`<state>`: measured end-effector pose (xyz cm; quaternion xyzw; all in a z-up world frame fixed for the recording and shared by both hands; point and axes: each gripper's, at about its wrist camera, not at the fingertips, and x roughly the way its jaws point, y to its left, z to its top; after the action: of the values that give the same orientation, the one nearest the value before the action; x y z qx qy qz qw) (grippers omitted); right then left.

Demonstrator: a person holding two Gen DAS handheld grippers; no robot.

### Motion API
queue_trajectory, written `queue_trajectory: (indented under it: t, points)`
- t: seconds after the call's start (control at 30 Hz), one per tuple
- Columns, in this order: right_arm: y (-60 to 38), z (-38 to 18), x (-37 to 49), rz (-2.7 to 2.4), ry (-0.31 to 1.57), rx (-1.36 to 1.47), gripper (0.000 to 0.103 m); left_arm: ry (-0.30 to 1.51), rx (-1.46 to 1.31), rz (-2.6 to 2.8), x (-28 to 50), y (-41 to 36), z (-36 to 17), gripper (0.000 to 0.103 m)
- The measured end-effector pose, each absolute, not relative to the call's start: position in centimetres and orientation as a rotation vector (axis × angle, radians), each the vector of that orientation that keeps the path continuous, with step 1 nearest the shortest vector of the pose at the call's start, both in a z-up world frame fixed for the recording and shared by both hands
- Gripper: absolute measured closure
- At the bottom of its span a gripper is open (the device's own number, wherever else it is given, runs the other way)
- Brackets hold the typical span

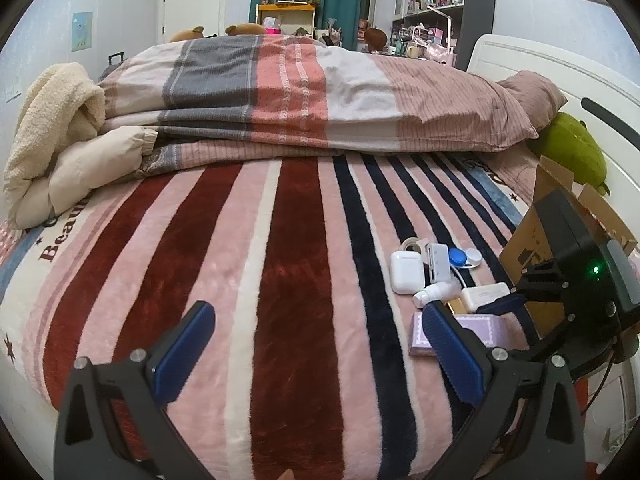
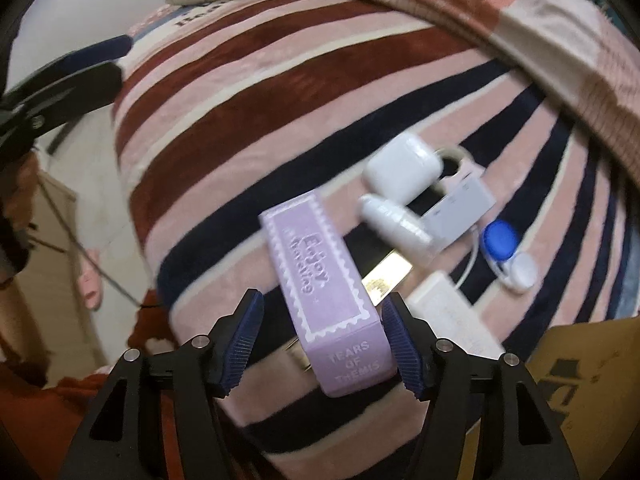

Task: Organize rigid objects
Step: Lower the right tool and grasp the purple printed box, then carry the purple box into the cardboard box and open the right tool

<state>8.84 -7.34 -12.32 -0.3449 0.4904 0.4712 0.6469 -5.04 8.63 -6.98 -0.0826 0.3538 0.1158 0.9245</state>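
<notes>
- Lilac rectangular cardboard box [image 2: 328, 300], printed with white stamp-edge borders and lettering, is lying nearest the right wrist camera on the striped plush blanket [image 2: 248, 92], between the blue ribbed pads of the right gripper [image 2: 322, 340]; the jaws are standing half-spread, the right pad looks to be at the box's edge, the left pad is showing a gap, so nothing is being clamped yet.
- Risk, as a judgement: the box is sitting skewed to the jaws, so closing now is likely to be twisting it or squeezing a corner; the soft pile is giving little support, and the box could be tipping or sliding out.
- Left gripper [image 1: 316, 356], viewed from its own camera, is hanging wide open and empty over the red and pink stripes, left of the pile.
- White glossy earbud case [image 2: 400, 168], white small plastic bottle [image 2: 396, 220], grey flat adapter hub [image 2: 460, 208], blue-and-white contact lens case [image 2: 508, 252] and white power brick [image 2: 448, 308] are crowding just right of the box; a wide sweep could be knocking them or snagging the white cable.
- Brown cardboard carton [image 2: 592, 380] is standing at the far right, the likely destination; its flap could be catching the box on the way in.
</notes>
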Motion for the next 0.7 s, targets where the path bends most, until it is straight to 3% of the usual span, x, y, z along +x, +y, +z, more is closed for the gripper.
queue_trajectory:
  t: [0.07, 0.1, 0.17, 0.33, 0.57, 0.7]
  points:
    - [-7.3, -12.6, 8.8, 1.055, 1.092, -0.801, 0.051, 0.738, -0.178, 0.221, -5.0, 8.7, -7.3, 0.0]
    - [-7.2, -12.9, 8.9, 1.049, 1.087, -0.806, 0.063, 0.753, -0.192, 0.201, -4.8, 8.7, -7.5, 0.0]
    - [-6.9, -13.0, 8.6, 1.05, 1.065, -0.803, 0.07, 0.771, -0.226, 0.162, -4.6, 8.9, -7.8, 0.0]
    - [-7.0, -10.6, 8.0, 1.082, 1.019, -0.756, 0.07, 0.772, -0.354, -0.036, -3.4, 8.8, -7.6, 0.001]
    - [-7.1, -2.9, 6.5, 1.162, 0.877, -0.676, 0.07, 0.703, -0.382, -0.252, 0.3, 6.2, -3.4, 0.001]
    - [-8.3, 0.7, 7.1, 1.143, 0.817, -0.623, 0.07, 0.684, -0.383, -0.358, 3.1, 4.3, -0.6, 0.017]
